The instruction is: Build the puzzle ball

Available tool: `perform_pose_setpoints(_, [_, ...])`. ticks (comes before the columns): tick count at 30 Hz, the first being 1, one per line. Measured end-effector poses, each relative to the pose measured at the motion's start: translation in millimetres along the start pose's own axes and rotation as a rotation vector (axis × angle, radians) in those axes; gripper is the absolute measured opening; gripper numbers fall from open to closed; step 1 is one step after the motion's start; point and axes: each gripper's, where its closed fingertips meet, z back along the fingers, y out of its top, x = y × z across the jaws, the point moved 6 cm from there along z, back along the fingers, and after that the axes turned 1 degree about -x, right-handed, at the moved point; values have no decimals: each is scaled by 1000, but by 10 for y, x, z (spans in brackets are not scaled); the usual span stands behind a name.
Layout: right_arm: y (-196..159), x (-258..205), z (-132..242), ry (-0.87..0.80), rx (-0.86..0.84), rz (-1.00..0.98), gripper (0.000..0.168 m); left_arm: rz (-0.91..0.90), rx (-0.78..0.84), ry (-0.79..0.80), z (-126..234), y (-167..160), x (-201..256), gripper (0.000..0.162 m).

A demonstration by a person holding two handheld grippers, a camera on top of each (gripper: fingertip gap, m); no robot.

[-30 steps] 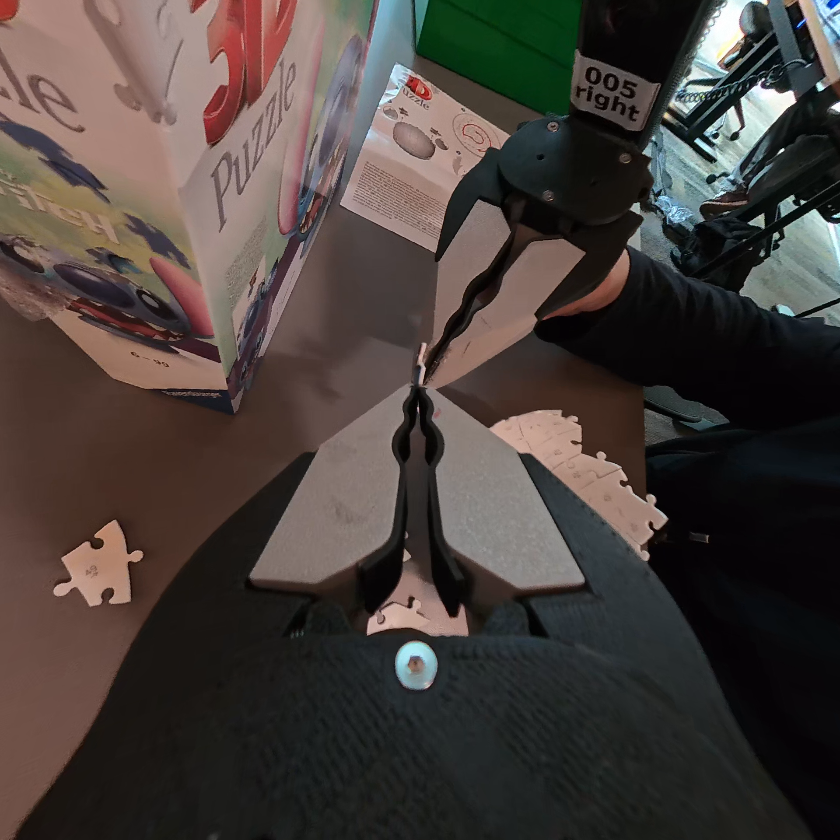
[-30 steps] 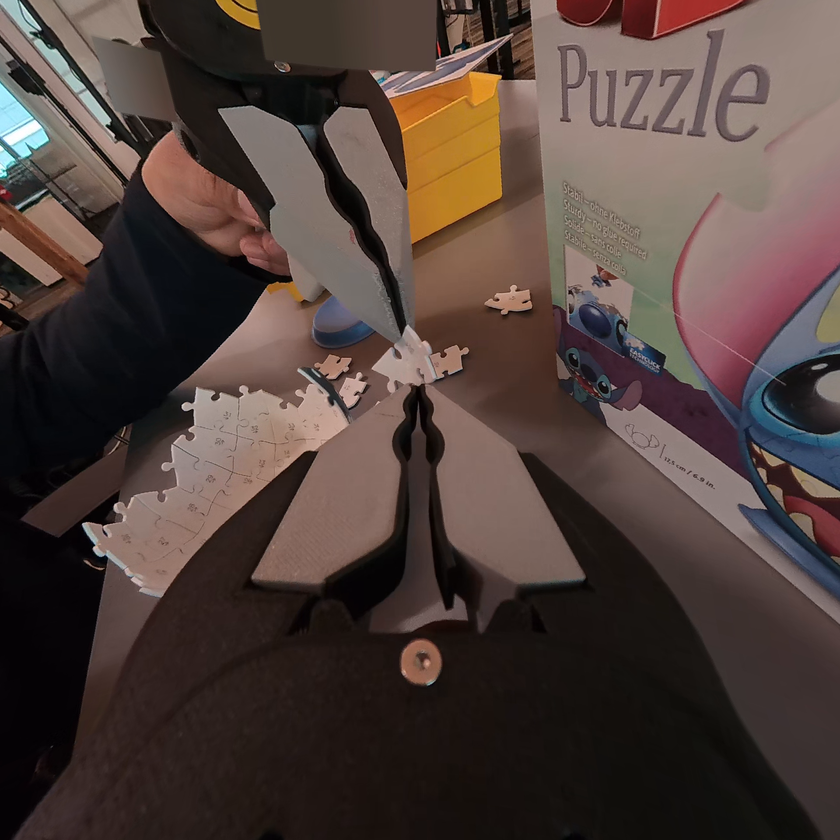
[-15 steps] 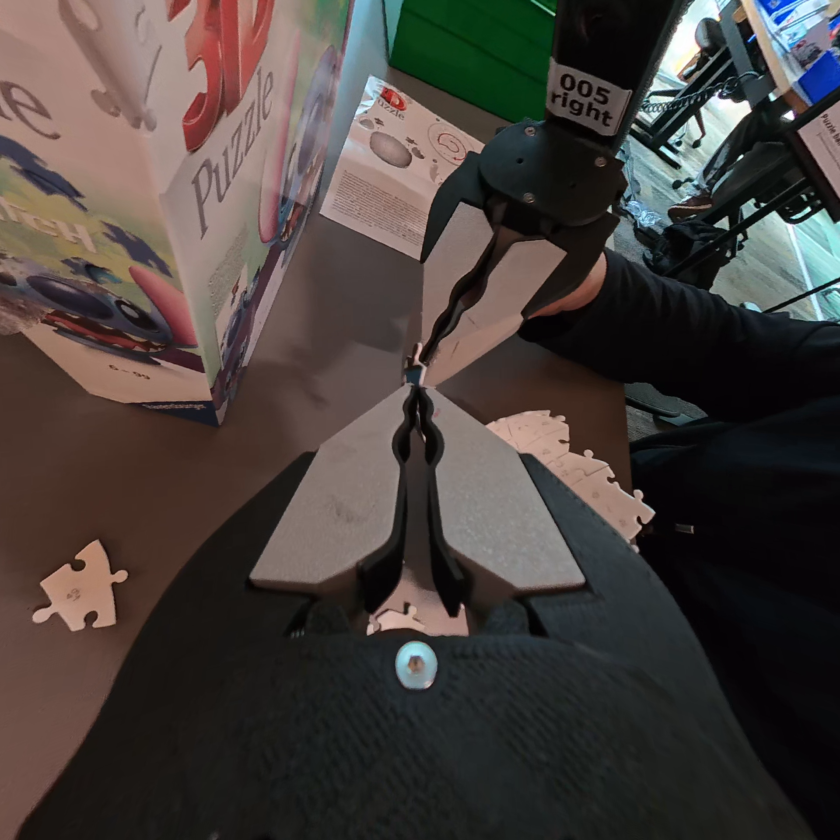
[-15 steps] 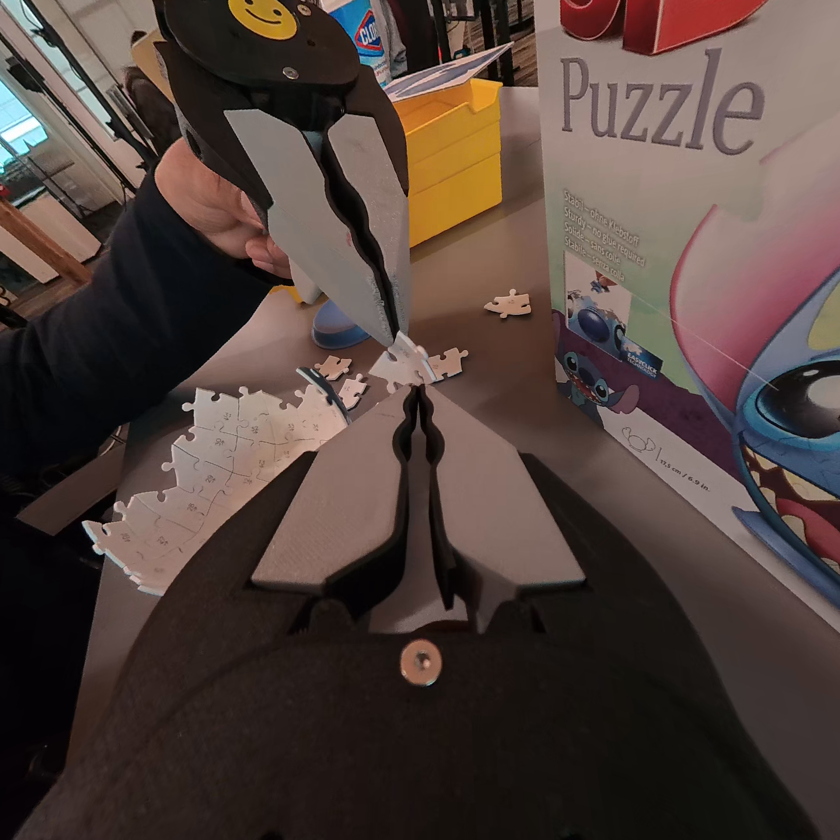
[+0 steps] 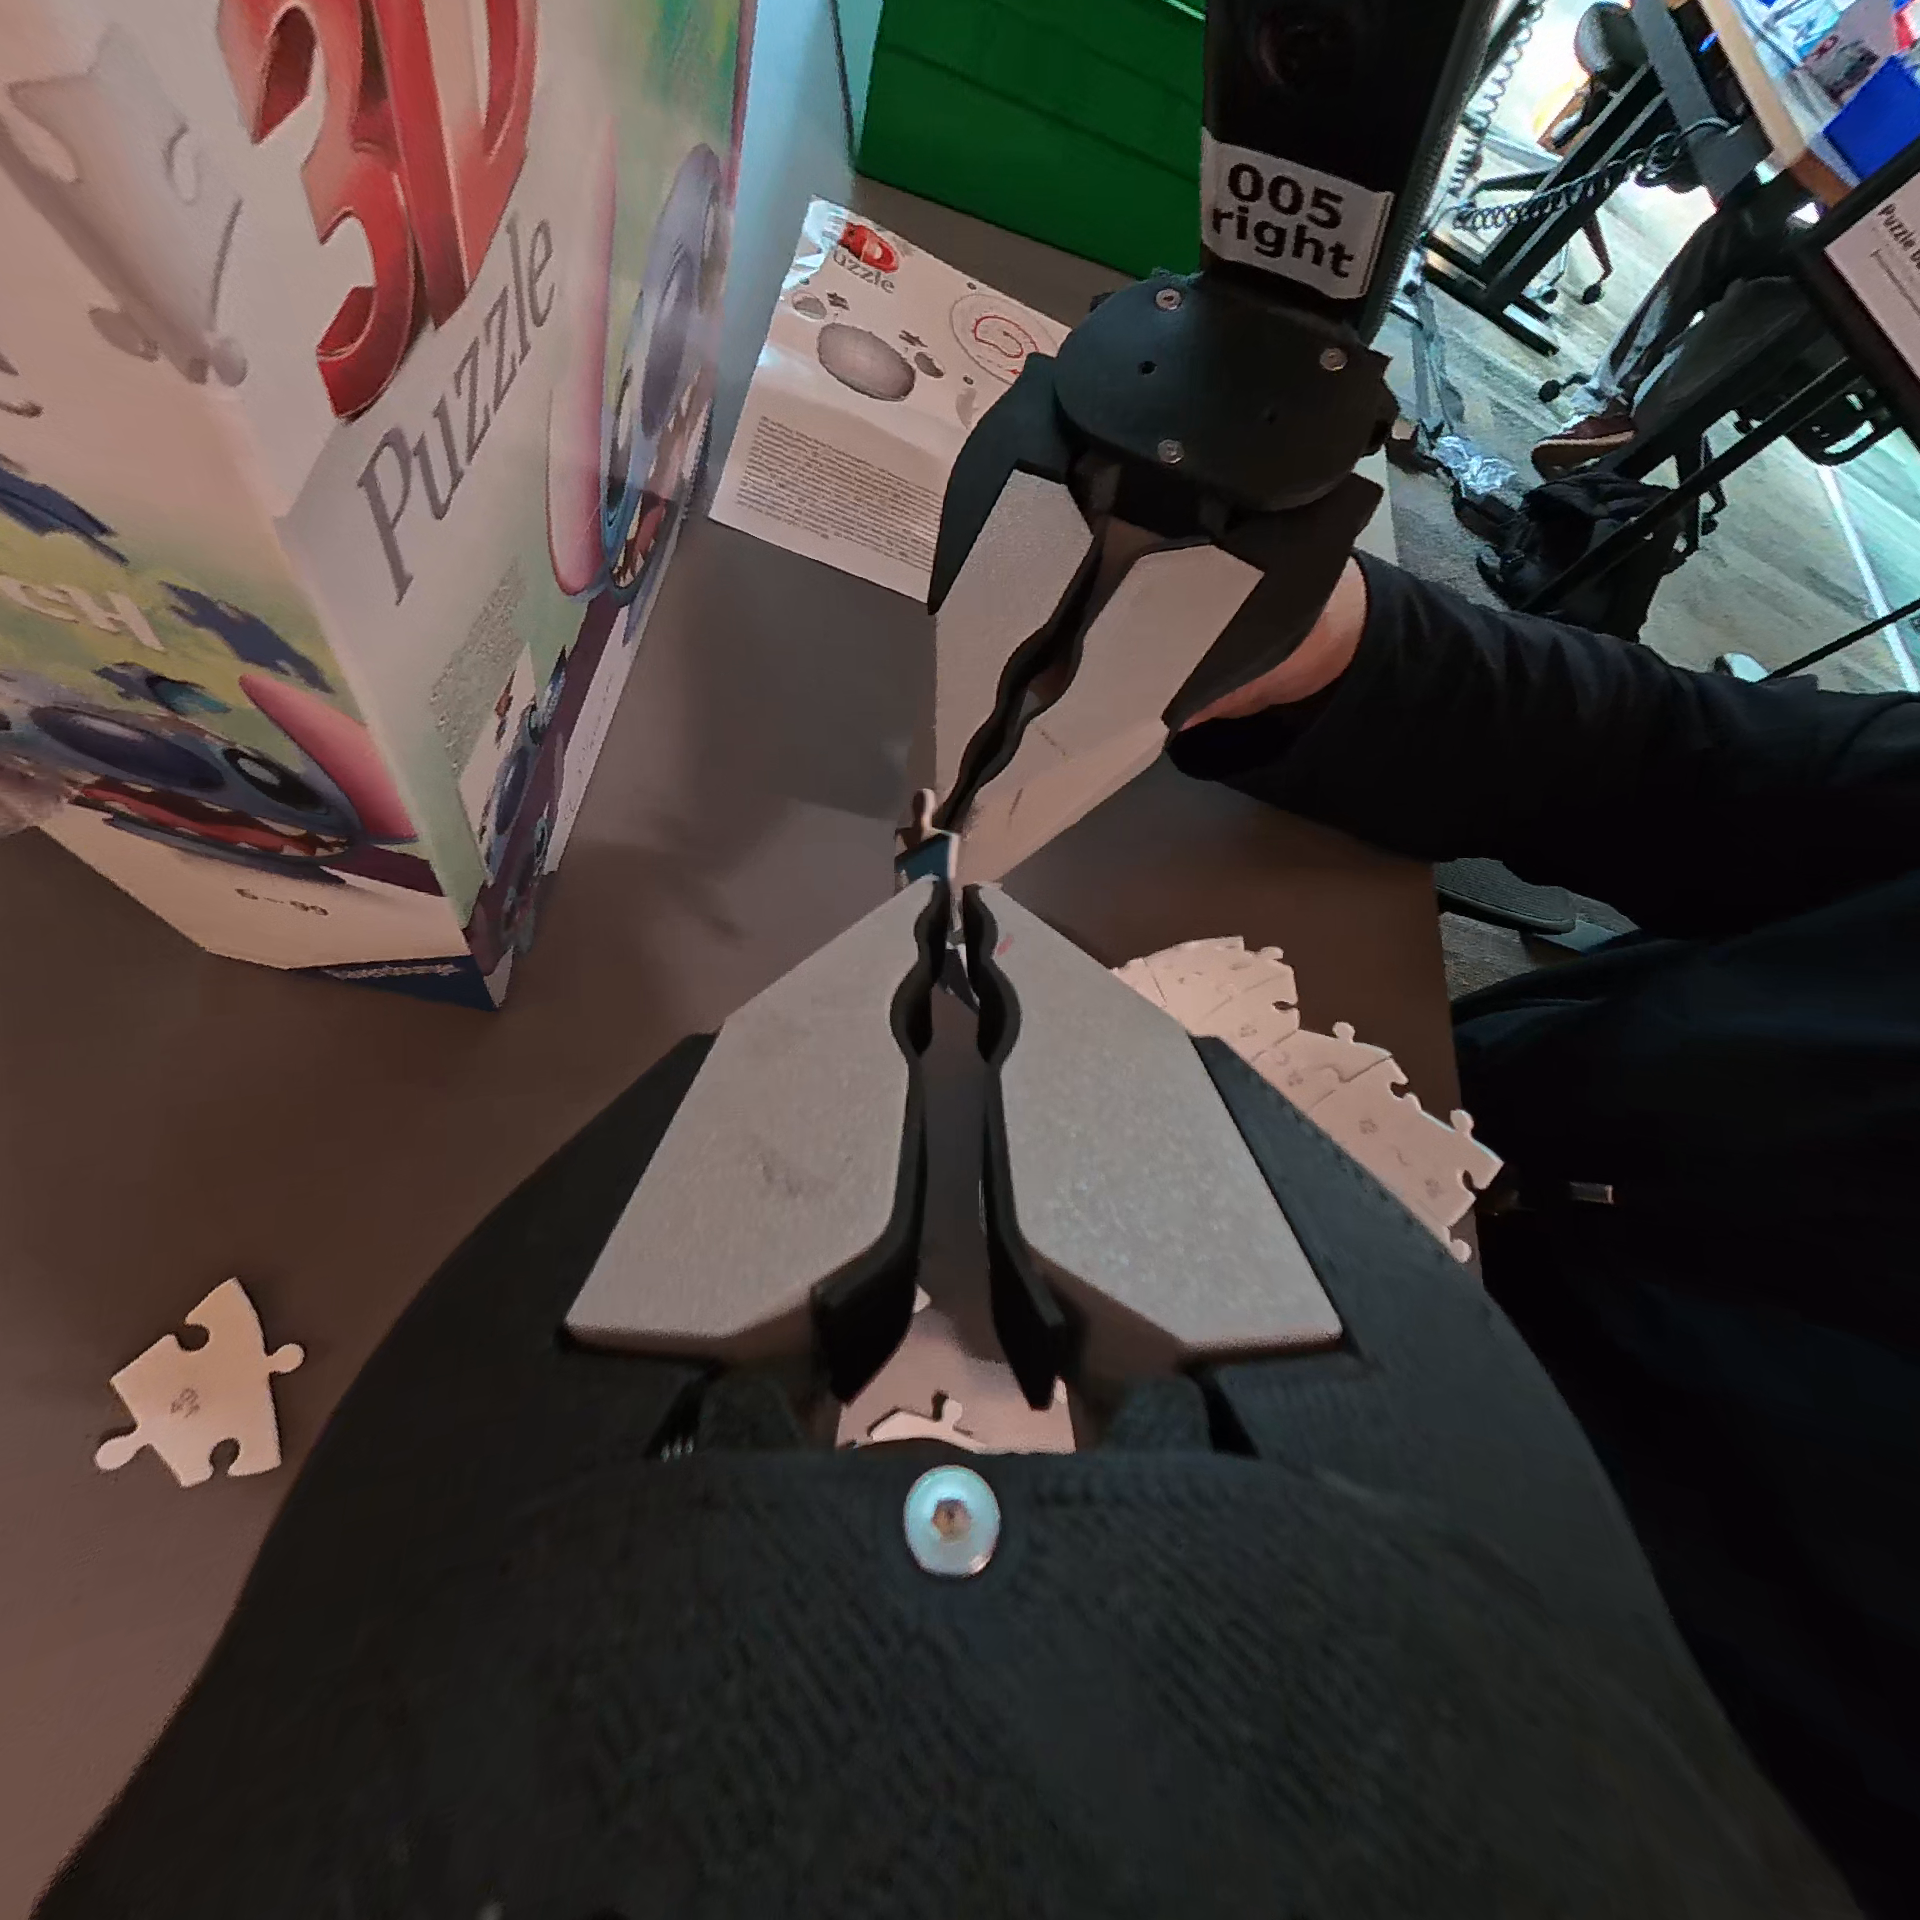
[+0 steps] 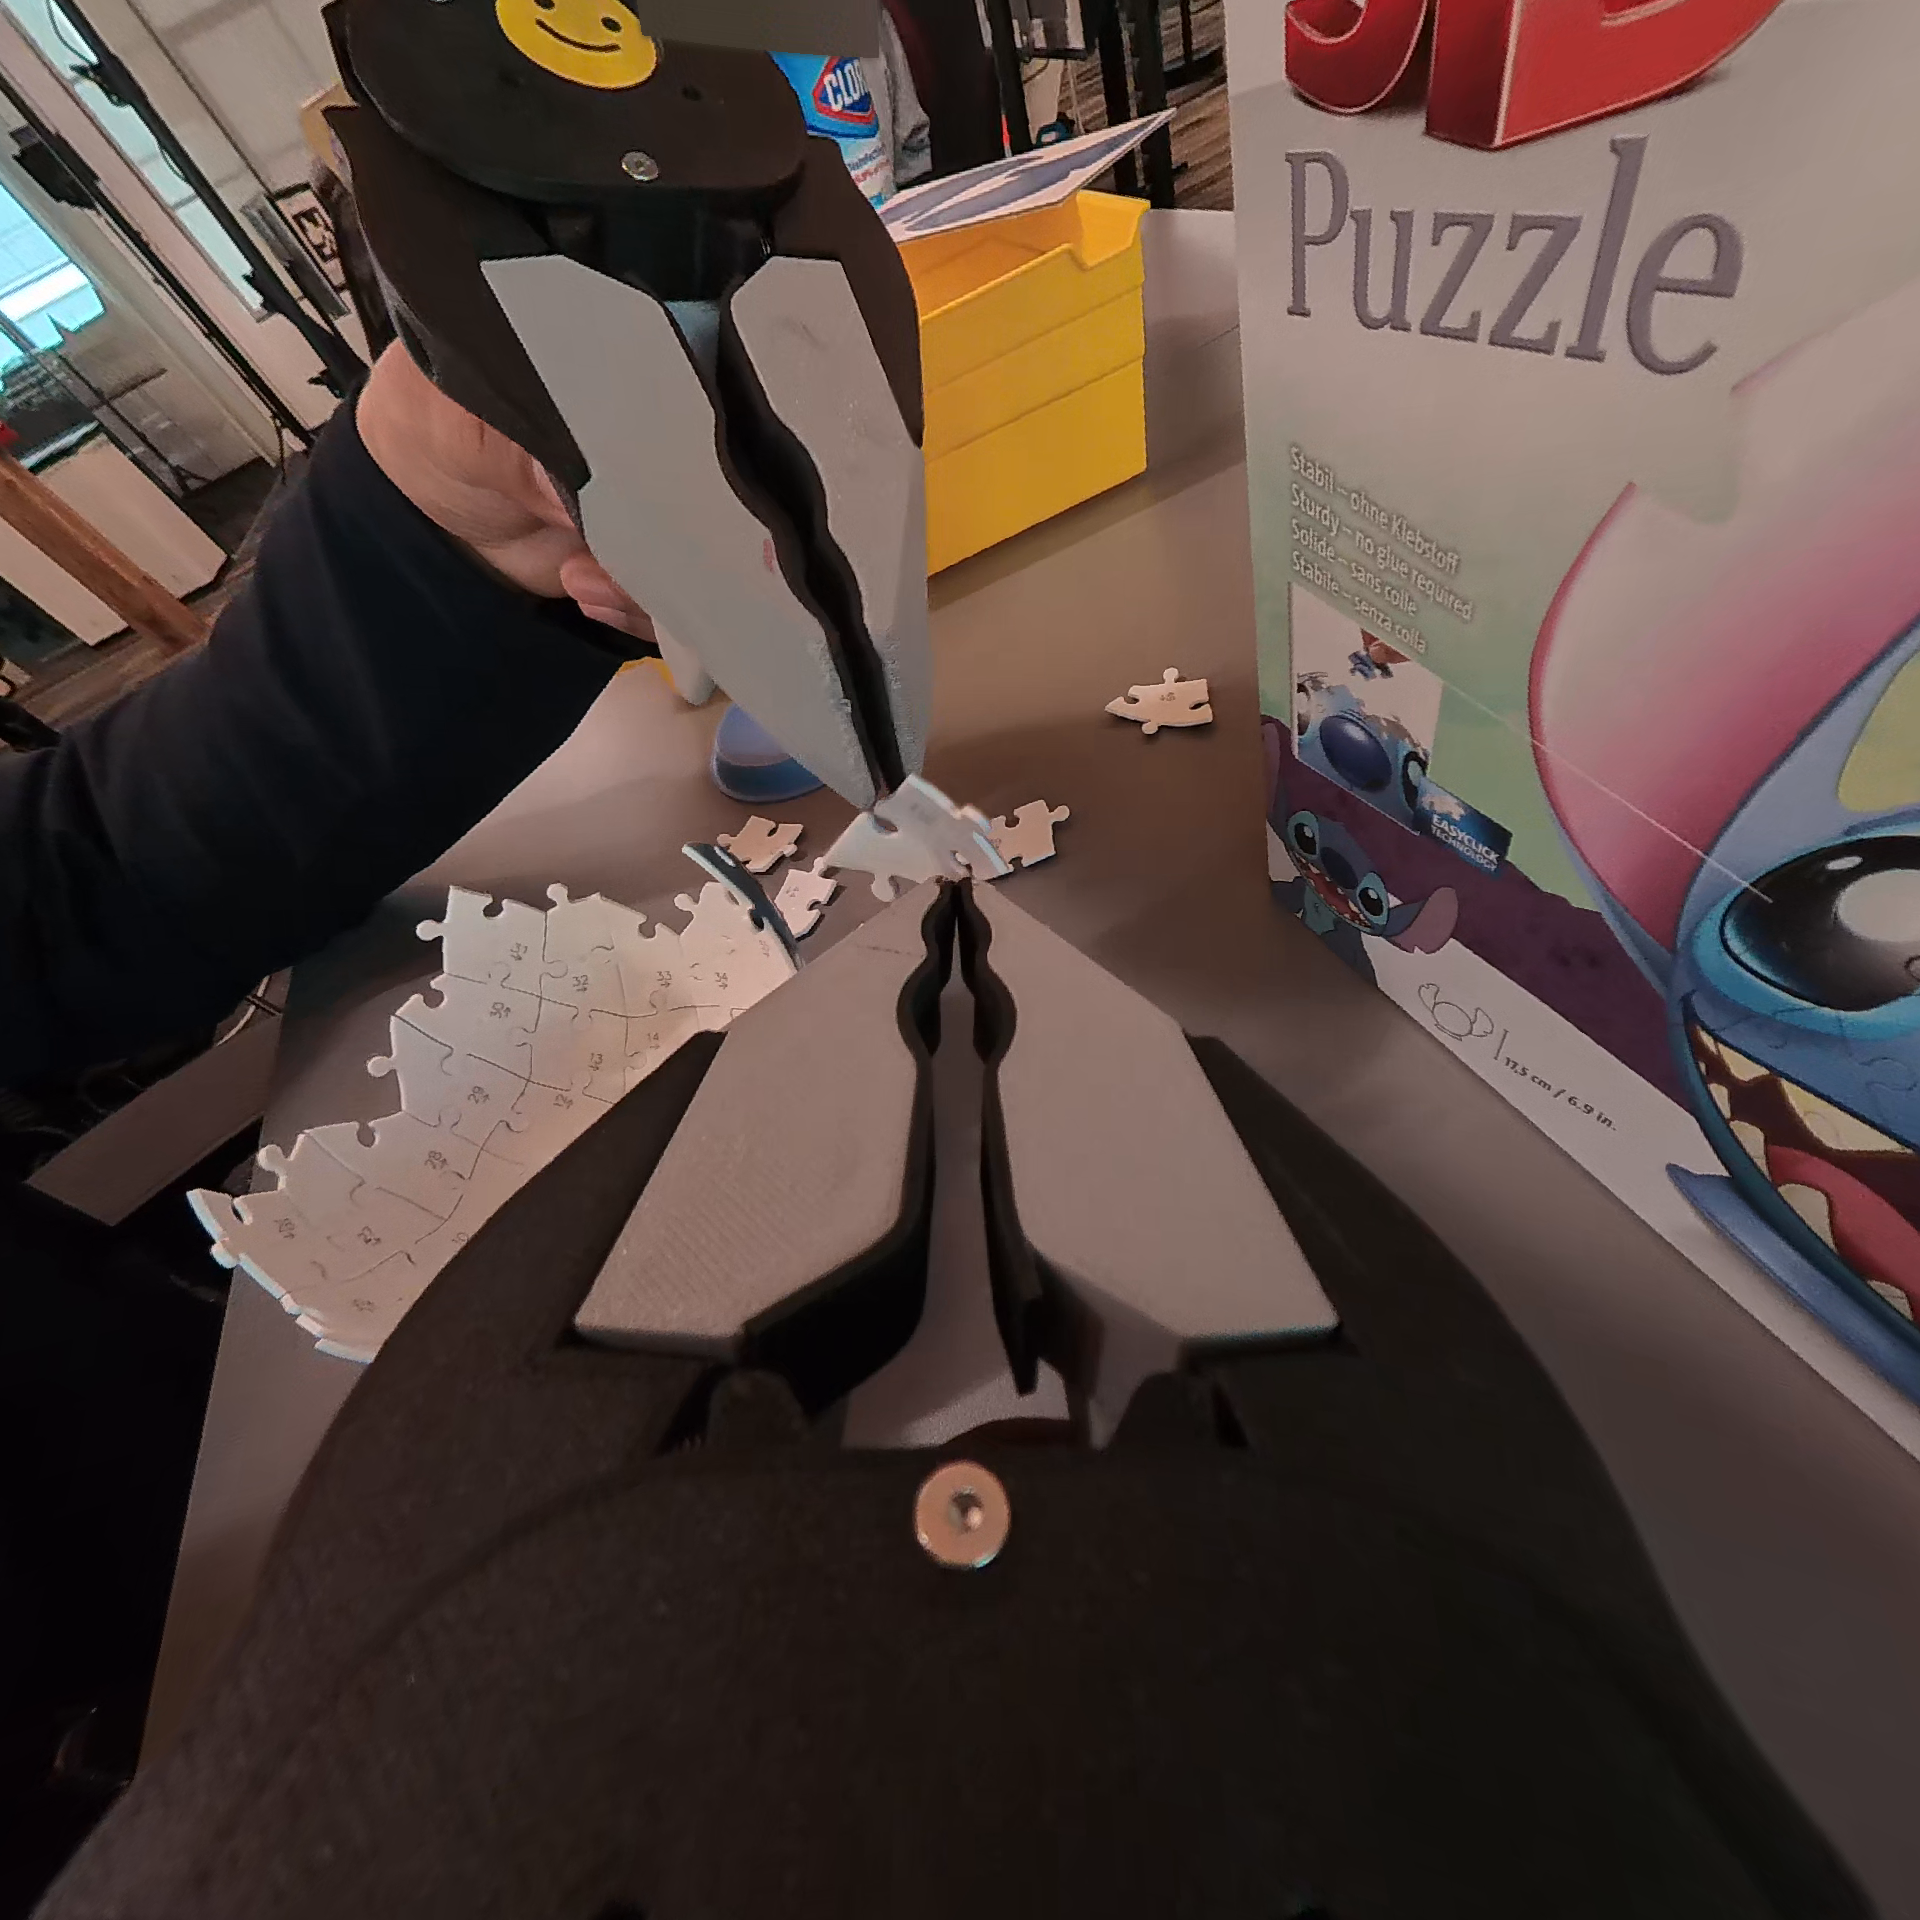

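Both grippers meet tip to tip above the table and pinch a small cluster of joined white-backed puzzle pieces [image 6: 920, 831]. It shows edge-on in the left wrist view [image 5: 928, 844]. My left gripper [image 5: 954, 888] is shut on its one side; in the right wrist view it comes down from above [image 6: 881, 805]. My right gripper [image 6: 956, 885] is shut on the other side; in the left wrist view it comes down from above [image 5: 951, 821]. A curved assembled section of the puzzle ball [image 6: 499, 1060] lies on the table below, at the right in the left wrist view [image 5: 1351, 1081].
The tall puzzle box [image 5: 312, 468] [image 6: 1558, 623] stands close beside the grippers. Loose pieces lie on the grey table [image 5: 197, 1403] [image 6: 1164, 701] [image 6: 769, 836]. An instruction sheet [image 5: 883, 416], stacked yellow bins [image 6: 1029, 395] and a blue stand [image 6: 764, 769] sit farther back.
Both grippers keep their pinch on the small cluster. The pair has shifted slightly, and the left gripper has tilted a little; the cluster stays between the tips.
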Motion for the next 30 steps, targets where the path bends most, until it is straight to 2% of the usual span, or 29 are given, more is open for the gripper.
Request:
perform_pose_setpoints(3, [18, -15, 7, 11, 15, -1, 0, -9, -23, 1, -36, -19, 8, 9])
perform_pose_setpoints(6, [33, -24, 21, 22, 28, -6, 0, -27, -66, 66, -86, -63, -42, 9])
perform_pose_setpoints(10, [8, 5, 0, 5, 15, -19, 0, -36, -76, 70, -120, -63, -24, 9])
perform_pose_setpoints(16, [-149, 102, -80, -43, -100, -38, 0, -7, -72, 145, -3, -73, -138, 9])
perform_pose_setpoints(18, [-193, 129, -115, -92, -144, -6, 9, 5, -54, 156, 69, -60, -157, 9])
perform_pose_setpoints(24, [-304, 233, -204, -168, -224, 28, 11, 109, -94, 269, 222, -183, -391, 9])
perform_pose_setpoints(27, [-342, 286, -237, -181, -243, 21, 12, 137, -165, 323, 137, -307, -531, 10])
perform_pose_setpoints(30, [-350, 308, -284, -170, -245, 8, 15, 190, -212, 314, -15, -407, -618, 20])
